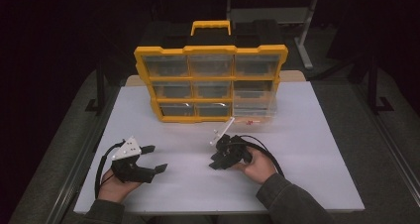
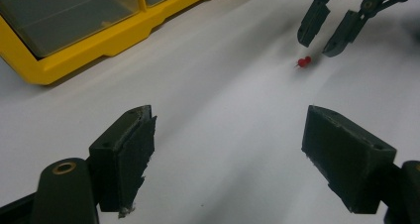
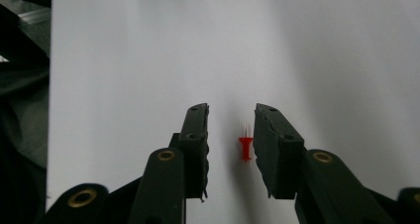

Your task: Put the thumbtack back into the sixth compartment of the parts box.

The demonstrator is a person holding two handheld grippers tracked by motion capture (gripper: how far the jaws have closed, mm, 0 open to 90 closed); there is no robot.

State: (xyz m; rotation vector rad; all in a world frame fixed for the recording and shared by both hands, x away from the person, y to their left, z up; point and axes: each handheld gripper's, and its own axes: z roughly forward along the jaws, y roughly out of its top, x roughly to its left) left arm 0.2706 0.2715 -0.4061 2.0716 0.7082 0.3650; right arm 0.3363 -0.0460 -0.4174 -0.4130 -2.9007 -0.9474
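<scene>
R gripper is down low over the table, jaws straddling a red pin. The pin lies flat on the white top, head toward the gripper's camera, point away, sitting closer to one jaw than the other. No pad seems to be pressing on it yet, so I'd call it open w/ the pin between, not gripped. The gap is narrow, prob. because the pin is tiny and a wide gap would just knock it about.

From the L gripper view the same pin shows just below the R gripper's tips, well out in front of the organizer. That spot makes sense: plenty of bare table round it, nothing to bump into.

L gripper rests near the table's front left, jaws spread wide, nothing in them. Looks parked, kept out of the way while the other hand works.

The yellow organizer stands upright at the back w/ its clear lid facing the person. One clear drawer at bottom right looks pulled out, w/ small reddish bits near its front, likely where the pin belongs. I'd guess it's left open so a one-handed drop is possible.

Risk as I see it: pin is off-centre, could skid or roll as the jaws meet.
</scene>
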